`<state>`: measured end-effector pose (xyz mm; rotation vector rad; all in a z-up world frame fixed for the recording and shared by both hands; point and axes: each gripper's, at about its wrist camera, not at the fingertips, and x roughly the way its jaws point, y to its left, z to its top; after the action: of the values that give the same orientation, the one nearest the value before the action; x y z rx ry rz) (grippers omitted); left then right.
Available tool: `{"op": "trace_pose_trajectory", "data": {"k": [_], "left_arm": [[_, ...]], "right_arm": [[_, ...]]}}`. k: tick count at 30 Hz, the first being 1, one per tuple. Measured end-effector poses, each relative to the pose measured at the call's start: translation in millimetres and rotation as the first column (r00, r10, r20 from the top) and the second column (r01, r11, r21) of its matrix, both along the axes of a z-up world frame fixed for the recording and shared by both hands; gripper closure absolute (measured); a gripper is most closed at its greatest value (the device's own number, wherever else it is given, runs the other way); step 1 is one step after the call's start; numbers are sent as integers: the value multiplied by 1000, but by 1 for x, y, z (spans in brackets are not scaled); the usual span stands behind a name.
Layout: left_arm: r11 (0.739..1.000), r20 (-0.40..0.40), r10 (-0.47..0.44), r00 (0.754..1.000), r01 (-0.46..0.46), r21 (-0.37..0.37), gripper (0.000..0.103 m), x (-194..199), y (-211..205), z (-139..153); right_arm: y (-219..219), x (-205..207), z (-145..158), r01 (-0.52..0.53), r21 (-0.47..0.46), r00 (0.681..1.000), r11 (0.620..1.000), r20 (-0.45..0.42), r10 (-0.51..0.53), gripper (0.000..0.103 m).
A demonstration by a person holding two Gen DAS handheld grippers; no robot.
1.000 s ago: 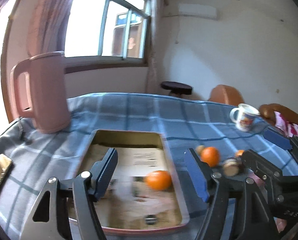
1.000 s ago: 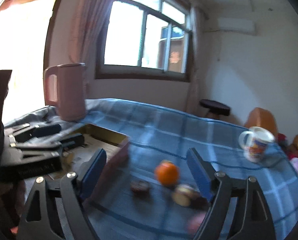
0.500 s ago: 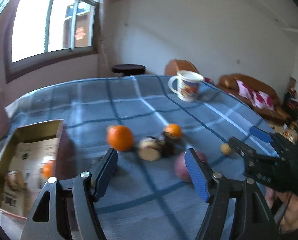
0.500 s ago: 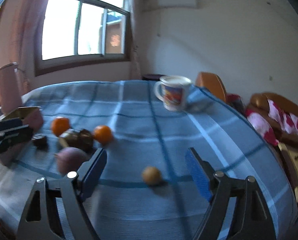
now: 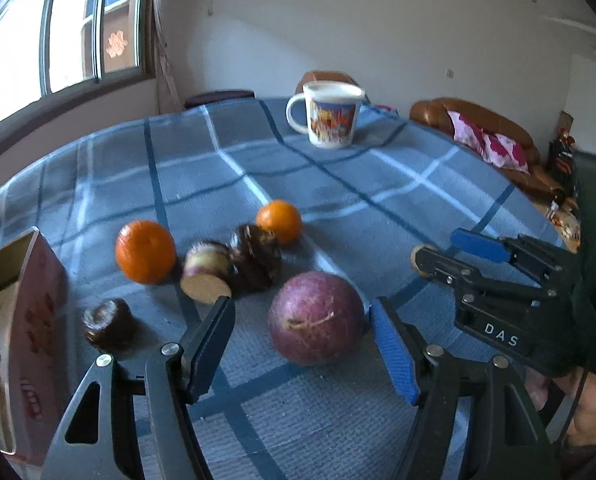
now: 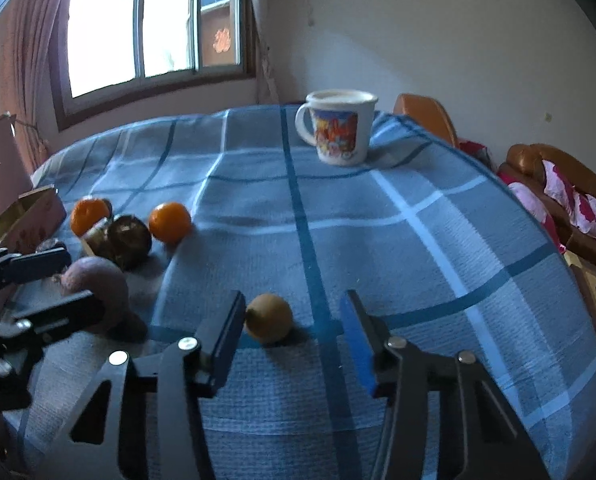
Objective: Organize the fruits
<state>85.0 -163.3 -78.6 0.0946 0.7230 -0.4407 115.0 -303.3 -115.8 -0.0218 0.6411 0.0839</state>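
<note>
Both hand-held grippers (image 5: 302, 344) (image 6: 294, 332) low, jaws apart

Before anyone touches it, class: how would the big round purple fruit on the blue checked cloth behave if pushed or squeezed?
The big round purple fruit looks nearly spherical, so a push would probably roll it. Its skin seems smooth and taut, so it may slip unless the open left hand-held gripper closes across its widest part. It looks firm rather than fragile.

Mug (image 5: 331, 119) behind fruits (image 5: 316, 323), box (image 5: 16, 320) left.

Both the left gripper (image 5: 302, 344) and right gripper (image 6: 294, 336) are black, silver-screwed, with blue pads (image 5: 394, 352).
</note>
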Motion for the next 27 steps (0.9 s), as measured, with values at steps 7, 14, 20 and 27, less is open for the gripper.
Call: {"op": "trace_pose_trajectory", "data": {"k": [7, 14, 20, 27], "left_arm": [[999, -60, -40, 997, 39, -14, 50, 5, -4, -6], [998, -69, -38, 997, 34, -56, 50, 5, 2, -6], [997, -31, -34, 999, 32, -67, 50, 0, 5, -2], [997, 20, -10, 1000, 11, -70, 50, -6, 8, 3]], "right_arm": [[5, 11, -8, -67, 6, 995, 998, -80, 67, 66], [7, 7, -8, -105, 13, 992, 994, -67, 105, 73], [7, -3, -2, -120, 12, 993, 993, 8, 120, 73], [8, -11, 3, -117, 7, 990, 993, 77, 116, 73]]}}
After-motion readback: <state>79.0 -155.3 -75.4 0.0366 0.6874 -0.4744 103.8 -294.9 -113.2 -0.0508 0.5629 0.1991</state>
